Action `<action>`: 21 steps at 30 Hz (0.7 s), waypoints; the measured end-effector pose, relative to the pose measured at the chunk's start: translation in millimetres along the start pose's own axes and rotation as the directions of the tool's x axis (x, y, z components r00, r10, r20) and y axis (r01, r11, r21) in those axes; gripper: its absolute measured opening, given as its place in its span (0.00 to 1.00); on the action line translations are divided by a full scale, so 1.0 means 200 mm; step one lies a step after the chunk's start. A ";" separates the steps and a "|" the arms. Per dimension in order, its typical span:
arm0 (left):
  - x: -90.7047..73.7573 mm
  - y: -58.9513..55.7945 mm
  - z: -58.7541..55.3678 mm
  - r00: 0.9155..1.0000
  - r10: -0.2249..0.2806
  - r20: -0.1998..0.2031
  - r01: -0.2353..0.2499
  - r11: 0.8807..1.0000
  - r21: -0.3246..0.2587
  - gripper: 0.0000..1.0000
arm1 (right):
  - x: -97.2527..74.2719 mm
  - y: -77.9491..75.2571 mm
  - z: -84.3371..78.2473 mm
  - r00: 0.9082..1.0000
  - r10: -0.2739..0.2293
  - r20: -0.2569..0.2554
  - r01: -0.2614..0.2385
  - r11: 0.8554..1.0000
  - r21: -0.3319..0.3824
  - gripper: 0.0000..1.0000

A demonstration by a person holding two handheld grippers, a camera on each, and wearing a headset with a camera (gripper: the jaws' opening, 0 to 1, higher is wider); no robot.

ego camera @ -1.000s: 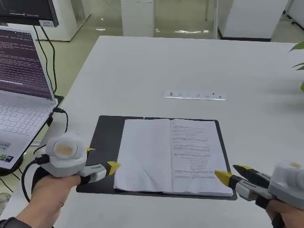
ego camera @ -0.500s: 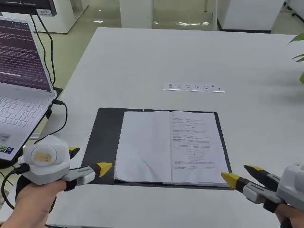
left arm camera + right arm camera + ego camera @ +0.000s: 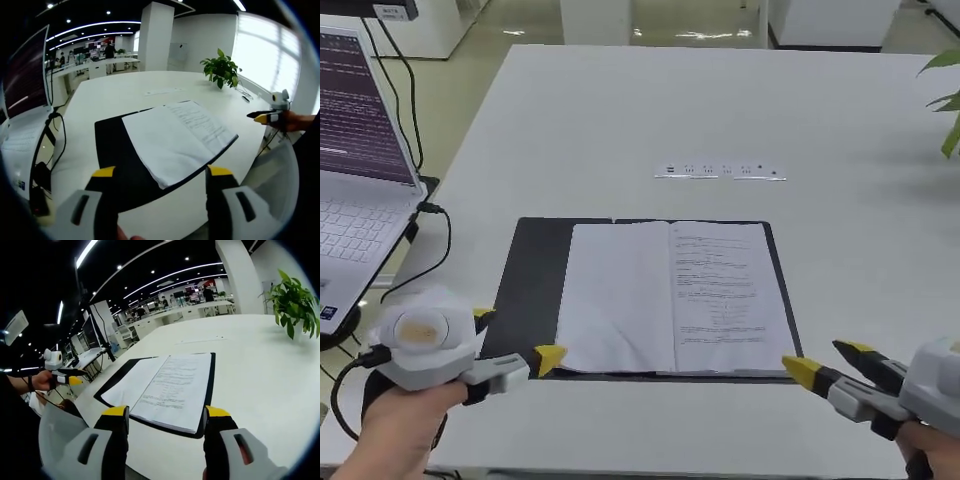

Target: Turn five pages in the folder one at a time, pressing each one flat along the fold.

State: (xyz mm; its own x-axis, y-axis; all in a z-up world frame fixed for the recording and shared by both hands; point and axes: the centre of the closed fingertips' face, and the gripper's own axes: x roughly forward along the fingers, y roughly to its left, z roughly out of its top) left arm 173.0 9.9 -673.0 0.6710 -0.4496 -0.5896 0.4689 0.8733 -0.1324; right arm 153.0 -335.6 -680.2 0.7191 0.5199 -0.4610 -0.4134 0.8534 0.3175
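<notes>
A black folder point(image 3: 530, 290) point(image 3: 112, 145) point(image 3: 210, 385) lies open on the white table, with a blank left page point(image 3: 615, 295) and a printed right page point(image 3: 725, 295). My left gripper point(image 3: 515, 345) point(image 3: 162, 172) is open, held off the folder's near left corner, with nothing between its yellow tips. My right gripper point(image 3: 825, 362) point(image 3: 166, 412) is open too, hovering just beyond the folder's near right corner. Neither gripper touches the pages.
An open laptop point(image 3: 355, 180) with cables point(image 3: 425, 255) stands at the left. A white socket strip point(image 3: 720, 171) lies behind the folder. A potted plant point(image 3: 945, 70) point(image 3: 292, 302) is at the far right. The table's front edge point(image 3: 670, 465) runs close to both grippers.
Both grippers have pulled back toward me, off the folder's near corners, and stayed open. The head view has tilted, so the folder sits higher in the picture.
</notes>
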 end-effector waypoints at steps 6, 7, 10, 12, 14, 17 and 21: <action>0.05 -0.09 0.03 0.999 -0.039 -0.013 0.039 0.999 0.028 0.70 | -0.01 0.00 -0.03 1.000 -0.001 -0.019 0.001 1.000 -0.006 0.60; 0.06 -0.11 0.03 0.999 -0.050 -0.018 0.050 0.998 0.035 0.70 | -0.01 0.00 -0.03 1.000 -0.002 -0.017 0.002 1.000 -0.002 0.60; 0.09 -0.14 0.05 0.997 -0.067 -0.023 0.068 0.997 0.047 0.71 | -0.02 0.00 -0.03 1.000 -0.004 -0.014 0.004 1.000 0.004 0.60; 0.11 -0.17 0.06 0.997 -0.079 -0.026 0.080 0.995 0.055 0.71 | -0.02 0.00 -0.03 1.000 -0.003 -0.015 0.004 1.000 0.004 0.60; 0.13 -0.19 0.07 0.996 -0.087 -0.026 0.088 0.994 0.057 0.71 | -0.03 0.00 -0.04 1.000 -0.003 -0.017 0.003 1.000 0.005 0.60; 0.15 -0.21 0.10 0.995 -0.097 -0.023 0.099 0.994 0.056 0.71 | -0.03 -0.01 -0.06 1.000 -0.008 -0.027 0.008 1.000 0.002 0.60; 0.20 -0.26 0.12 0.992 -0.121 -0.031 0.123 0.990 0.072 0.71 | -0.04 -0.01 -0.06 1.000 -0.008 -0.025 0.009 1.000 0.008 0.61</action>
State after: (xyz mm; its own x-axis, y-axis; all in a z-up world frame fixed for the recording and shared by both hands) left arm 188.2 -57.3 -670.7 0.5915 -0.5456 -0.5937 0.5879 0.7957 -0.1456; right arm 141.5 -341.1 -688.3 0.7086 0.5135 -0.4840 -0.4029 0.8575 0.3200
